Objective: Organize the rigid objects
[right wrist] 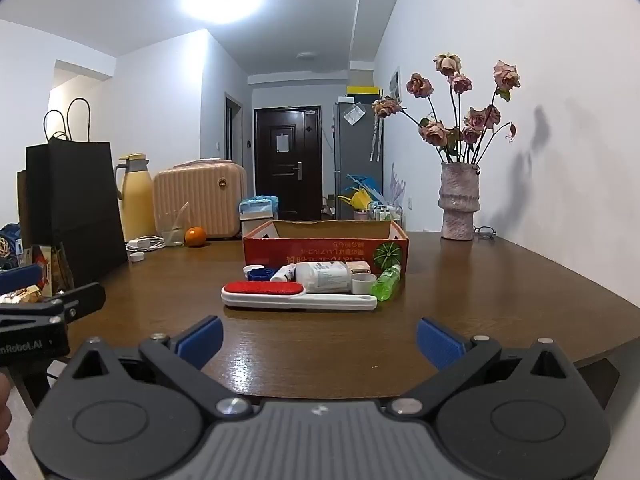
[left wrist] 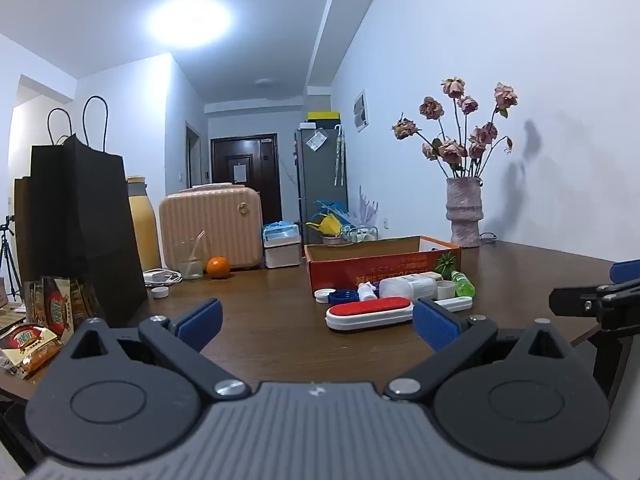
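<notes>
Two grippers, left gripper (left wrist: 316,322) and right gripper (right wrist: 319,340), both wide open, nothing held, near one red lint brush (right wrist: 264,290), one white bottle (right wrist: 322,276), one green bottle (right wrist: 386,286), just before one far orange box (right wrist: 326,248) on the brown table (right wrist: 500,292).

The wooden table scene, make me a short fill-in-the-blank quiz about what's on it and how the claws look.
1. The white lint brush lying in front of the cardboard box has a ____ pad.
2. The grey ribbed vase holds dried ____.
3. Beside the clear glass cup sits a round ____.
4. The left claw and right claw both stand ____, with nothing between their blue pads.

Missing words: red; roses; orange; open
</notes>
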The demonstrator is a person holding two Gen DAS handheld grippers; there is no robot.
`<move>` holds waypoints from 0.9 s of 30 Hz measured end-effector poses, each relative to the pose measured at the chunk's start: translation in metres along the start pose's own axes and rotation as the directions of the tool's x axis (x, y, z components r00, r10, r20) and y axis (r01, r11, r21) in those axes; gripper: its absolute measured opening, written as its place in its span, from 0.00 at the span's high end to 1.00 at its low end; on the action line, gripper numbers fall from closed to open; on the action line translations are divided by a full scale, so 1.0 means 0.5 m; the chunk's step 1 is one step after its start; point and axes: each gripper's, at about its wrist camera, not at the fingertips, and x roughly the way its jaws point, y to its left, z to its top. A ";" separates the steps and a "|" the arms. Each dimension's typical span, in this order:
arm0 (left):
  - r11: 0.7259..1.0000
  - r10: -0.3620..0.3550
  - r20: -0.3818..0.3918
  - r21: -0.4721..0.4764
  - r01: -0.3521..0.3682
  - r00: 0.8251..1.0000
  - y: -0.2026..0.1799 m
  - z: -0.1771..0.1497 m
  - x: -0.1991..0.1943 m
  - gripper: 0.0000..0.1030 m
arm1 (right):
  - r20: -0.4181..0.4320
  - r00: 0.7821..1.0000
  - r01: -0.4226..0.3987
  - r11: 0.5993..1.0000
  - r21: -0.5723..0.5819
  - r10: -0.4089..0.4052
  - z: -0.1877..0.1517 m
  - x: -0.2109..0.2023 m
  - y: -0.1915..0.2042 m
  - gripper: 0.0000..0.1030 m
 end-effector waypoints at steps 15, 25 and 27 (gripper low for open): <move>1.000 -0.002 0.031 0.021 0.001 1.000 0.000 -0.003 -0.004 0.00 | -0.012 1.000 -0.015 1.000 0.004 0.015 -0.004 0.006 0.005 0.00; 1.000 0.001 0.032 0.017 -0.001 0.999 0.000 -0.002 -0.002 0.00 | -0.001 1.000 0.000 1.000 -0.005 0.000 -0.003 0.002 0.010 0.00; 1.000 0.001 0.031 0.015 -0.001 1.000 0.001 -0.003 -0.001 0.00 | 0.001 1.000 -0.005 1.000 -0.003 0.005 -0.004 0.001 0.010 0.00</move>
